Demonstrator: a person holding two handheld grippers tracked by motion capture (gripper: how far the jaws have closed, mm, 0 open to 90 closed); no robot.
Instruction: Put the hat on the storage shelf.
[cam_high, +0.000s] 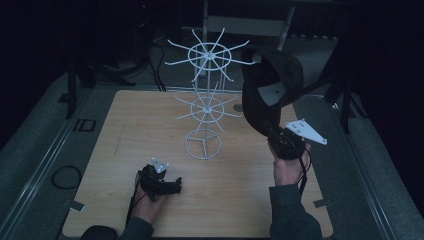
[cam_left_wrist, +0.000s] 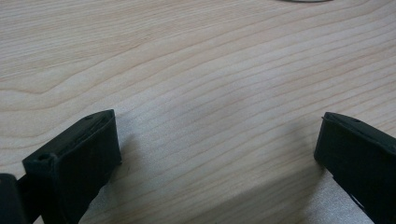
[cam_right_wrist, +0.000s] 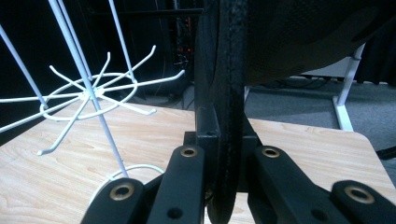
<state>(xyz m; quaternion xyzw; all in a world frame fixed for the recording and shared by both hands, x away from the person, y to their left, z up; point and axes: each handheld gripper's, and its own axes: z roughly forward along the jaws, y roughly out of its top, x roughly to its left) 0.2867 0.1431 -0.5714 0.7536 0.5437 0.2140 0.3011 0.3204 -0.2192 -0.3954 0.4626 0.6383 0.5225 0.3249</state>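
Observation:
A white wire rack (cam_high: 205, 100) with two tiers of hooks stands on the wooden table (cam_high: 140, 130); the same rack (cam_right_wrist: 88, 93) appears at the left of the right gripper view. My right gripper (cam_high: 280, 137) is shut on the brim of a black cap (cam_high: 272, 80), held up to the right of the rack, the cap's top close to an upper hook tip. In the right gripper view the brim (cam_right_wrist: 229, 70) runs upright between the jaws of the right gripper (cam_right_wrist: 226, 135). My left gripper (cam_high: 172, 186) rests low on the table, open and holding nothing (cam_left_wrist: 217, 149).
A cable loop (cam_high: 66, 176) lies on the grey floor left of the table. A white frame (cam_high: 245, 22) stands behind the rack. Dark stands flank the table's far corners. The rack's ring base (cam_high: 202, 145) sits mid-table.

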